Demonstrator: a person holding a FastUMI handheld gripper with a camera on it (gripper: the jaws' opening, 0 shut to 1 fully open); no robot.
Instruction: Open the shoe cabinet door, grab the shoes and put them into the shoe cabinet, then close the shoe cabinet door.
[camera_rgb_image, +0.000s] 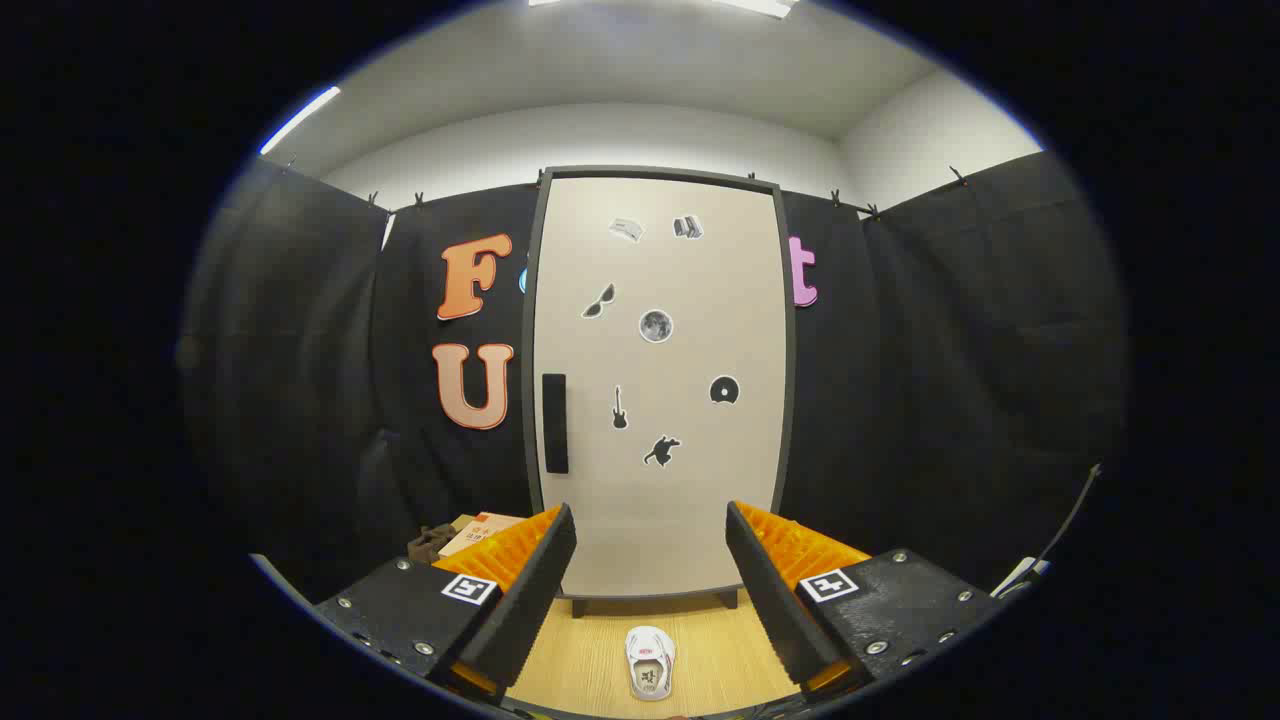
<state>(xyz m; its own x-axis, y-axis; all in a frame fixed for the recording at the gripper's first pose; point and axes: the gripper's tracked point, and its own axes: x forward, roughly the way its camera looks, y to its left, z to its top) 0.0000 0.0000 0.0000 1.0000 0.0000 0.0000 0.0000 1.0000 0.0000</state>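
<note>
Fingers (650, 570) spread wide and empty, white shoe (650, 662) on the tabletop (590, 650) between them, closed cabinet door (660, 390) beyond, handle (555, 423) at its left edge.

Bright, even light falls from ceiling strip lights (760, 6) overhead, glaring white at the top. The pale shoe cabinet door (660, 390) is evenly lit and sharp. The black cloth walls swallow light and go murky. Fisheye bending curves the door's edges; the spread fingers (530, 590) stay crisp.
</note>
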